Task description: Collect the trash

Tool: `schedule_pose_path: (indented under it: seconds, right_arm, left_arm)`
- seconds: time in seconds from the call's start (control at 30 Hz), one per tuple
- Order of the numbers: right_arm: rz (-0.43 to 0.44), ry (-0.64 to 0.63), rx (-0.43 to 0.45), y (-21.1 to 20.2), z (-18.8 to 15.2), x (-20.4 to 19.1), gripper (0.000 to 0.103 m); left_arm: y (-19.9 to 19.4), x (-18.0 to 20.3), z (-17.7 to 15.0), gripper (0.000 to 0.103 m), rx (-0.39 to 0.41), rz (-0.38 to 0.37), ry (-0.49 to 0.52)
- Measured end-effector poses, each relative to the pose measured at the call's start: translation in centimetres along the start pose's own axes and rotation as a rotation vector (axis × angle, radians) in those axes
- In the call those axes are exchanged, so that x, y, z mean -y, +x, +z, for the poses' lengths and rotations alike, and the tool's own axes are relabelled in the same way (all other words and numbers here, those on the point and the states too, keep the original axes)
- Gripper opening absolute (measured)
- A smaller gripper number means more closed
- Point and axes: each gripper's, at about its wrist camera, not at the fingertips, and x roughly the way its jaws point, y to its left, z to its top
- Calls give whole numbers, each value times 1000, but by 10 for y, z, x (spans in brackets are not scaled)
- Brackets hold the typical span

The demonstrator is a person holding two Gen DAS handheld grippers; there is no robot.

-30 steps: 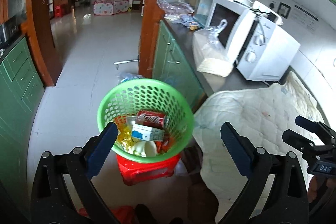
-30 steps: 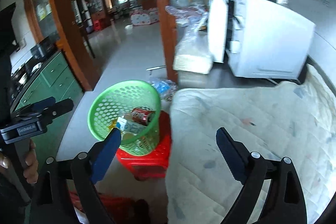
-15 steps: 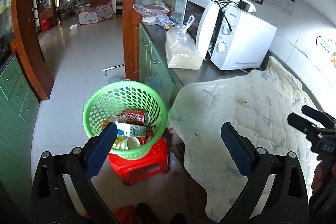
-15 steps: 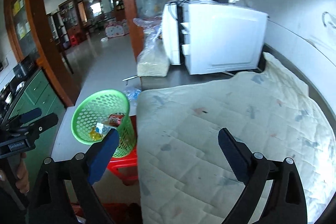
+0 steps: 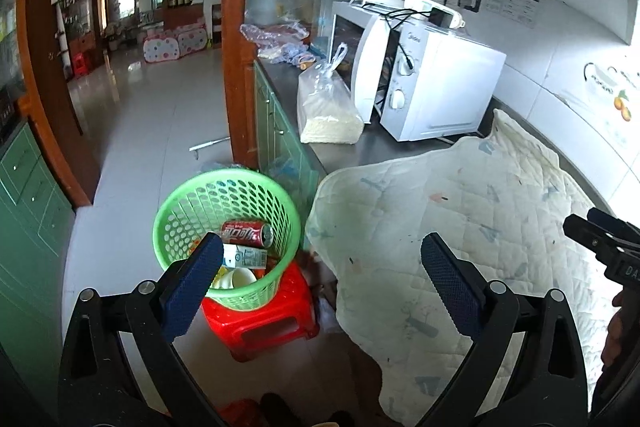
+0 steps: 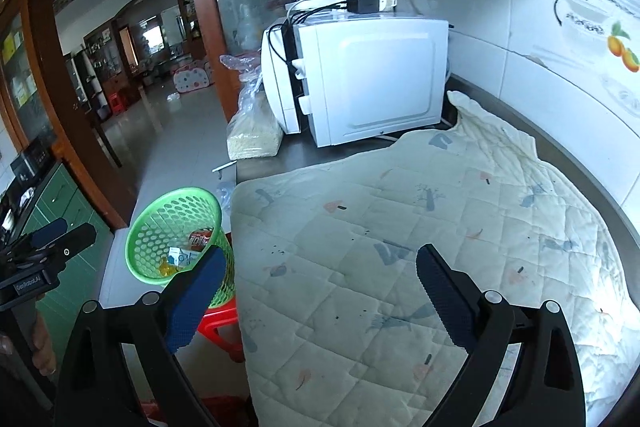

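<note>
A green mesh trash basket stands on a red stool beside the counter; it also shows in the right wrist view. In it lie a red soda can, a small white and blue carton and a white cup. My left gripper is open and empty, above and right of the basket. My right gripper is open and empty over a quilted cream cloth on the counter. The right gripper also shows at the right edge of the left wrist view.
A white microwave and a clear bag of grain stand on the steel counter behind the cloth. Green cabinets run under the counter and along the left. Tiled floor lies beyond the basket.
Both grippers have pulled back and swung right, toward the counter. The basket now sits lower left in both views, and more of the cloth is in view. Both stay open.
</note>
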Motion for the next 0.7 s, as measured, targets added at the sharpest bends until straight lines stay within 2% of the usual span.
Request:
schedule_pose_path:
  seconds: [0.37, 0.7]
  right_arm:
    - [-3, -1, 30, -13, 0, -1, 93]
    - [-2, 1, 36, -14, 0, 0, 93]
  left_arm:
    - [-13, 14, 7, 98, 36, 0, 26]
    - [-13, 21, 8, 98, 31, -7, 45]
